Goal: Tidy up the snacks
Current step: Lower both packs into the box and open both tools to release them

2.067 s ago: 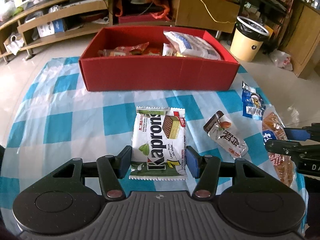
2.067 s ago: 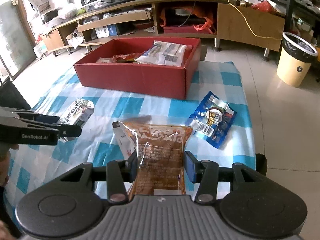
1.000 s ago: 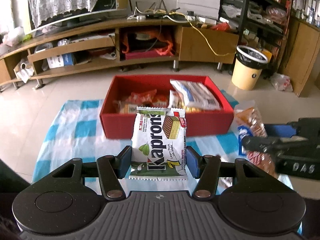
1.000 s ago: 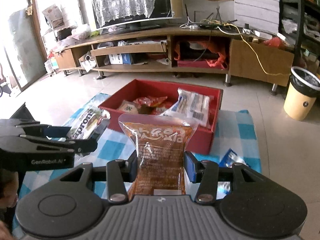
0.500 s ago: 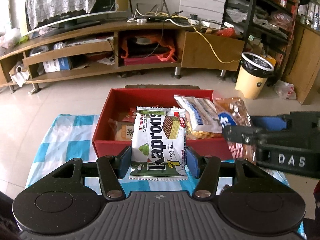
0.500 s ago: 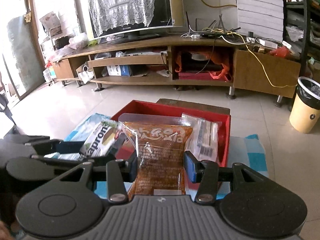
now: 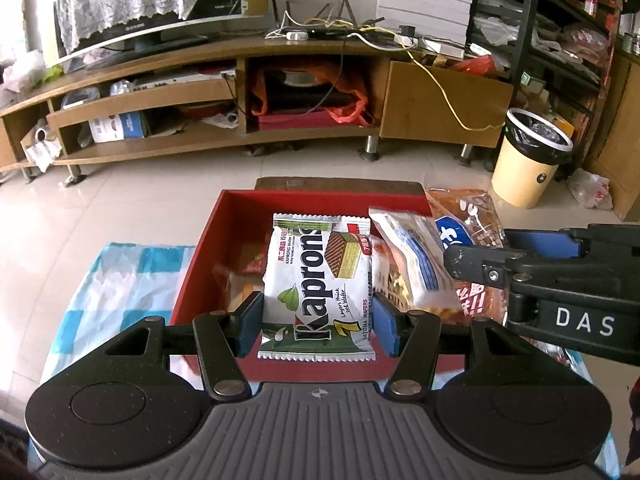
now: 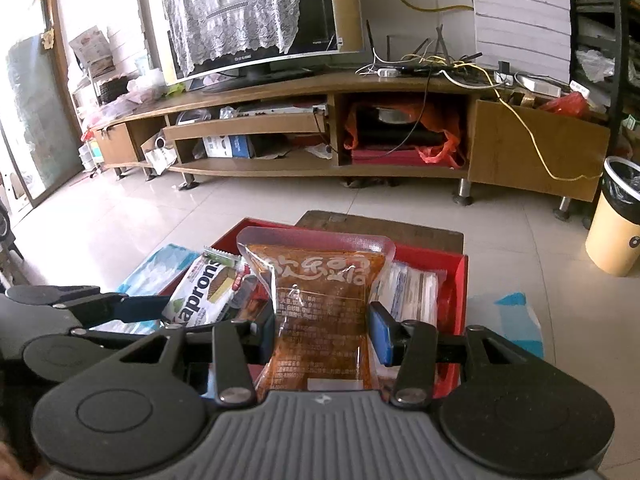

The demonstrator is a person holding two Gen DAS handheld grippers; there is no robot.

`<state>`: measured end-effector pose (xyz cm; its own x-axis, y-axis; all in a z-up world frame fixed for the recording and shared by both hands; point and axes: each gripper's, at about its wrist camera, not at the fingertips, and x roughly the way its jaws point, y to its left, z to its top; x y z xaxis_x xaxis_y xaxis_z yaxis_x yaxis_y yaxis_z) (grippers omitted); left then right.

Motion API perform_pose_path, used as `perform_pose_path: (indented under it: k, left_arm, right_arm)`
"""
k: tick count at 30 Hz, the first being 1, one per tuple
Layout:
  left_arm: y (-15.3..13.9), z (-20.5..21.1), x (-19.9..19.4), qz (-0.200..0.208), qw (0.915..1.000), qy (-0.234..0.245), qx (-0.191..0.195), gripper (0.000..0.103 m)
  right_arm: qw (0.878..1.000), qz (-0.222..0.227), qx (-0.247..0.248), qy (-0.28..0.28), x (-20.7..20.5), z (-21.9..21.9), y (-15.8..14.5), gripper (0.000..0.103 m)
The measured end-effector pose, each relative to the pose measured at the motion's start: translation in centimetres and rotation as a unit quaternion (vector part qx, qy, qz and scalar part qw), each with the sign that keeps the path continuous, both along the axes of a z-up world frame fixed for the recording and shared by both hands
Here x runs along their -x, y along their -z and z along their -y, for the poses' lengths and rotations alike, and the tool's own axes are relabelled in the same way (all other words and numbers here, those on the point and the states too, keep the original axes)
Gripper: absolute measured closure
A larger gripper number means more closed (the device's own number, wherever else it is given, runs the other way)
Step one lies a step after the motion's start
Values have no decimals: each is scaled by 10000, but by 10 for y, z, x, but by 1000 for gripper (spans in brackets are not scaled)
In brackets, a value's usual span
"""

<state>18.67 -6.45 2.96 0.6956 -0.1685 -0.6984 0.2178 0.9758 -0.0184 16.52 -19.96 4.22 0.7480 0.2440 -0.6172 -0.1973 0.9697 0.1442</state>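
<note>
Both packs are hanging right over the red box (image 7: pixel 200 252). The left gripper (image 7: pixel 318 322) is clamped on the Kaprons wafer pack (image 7: pixel 320 280), and at its 3 o'clock the right gripper (image 8: pixel 322 334) is pinching the orange snack bag (image 8: pixel 320 312). The white-and-blue packet (image 7: pixel 416 264) lies inside the box at 1 o'clock.
</note>
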Motion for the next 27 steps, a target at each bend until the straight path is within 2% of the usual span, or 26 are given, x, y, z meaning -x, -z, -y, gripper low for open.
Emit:
perform_pose_path:
  k: [12,27]
  left_arm:
    - [12,14,-47,46,9997,-161,-187,39]
    - [47,19,-72,-323,9985,-283,-342,39]
  right_arm:
    - [10000,-39,-36,76,-55,4,12,60]
    - [9995,-292,109,29,-89,-1,47,59]
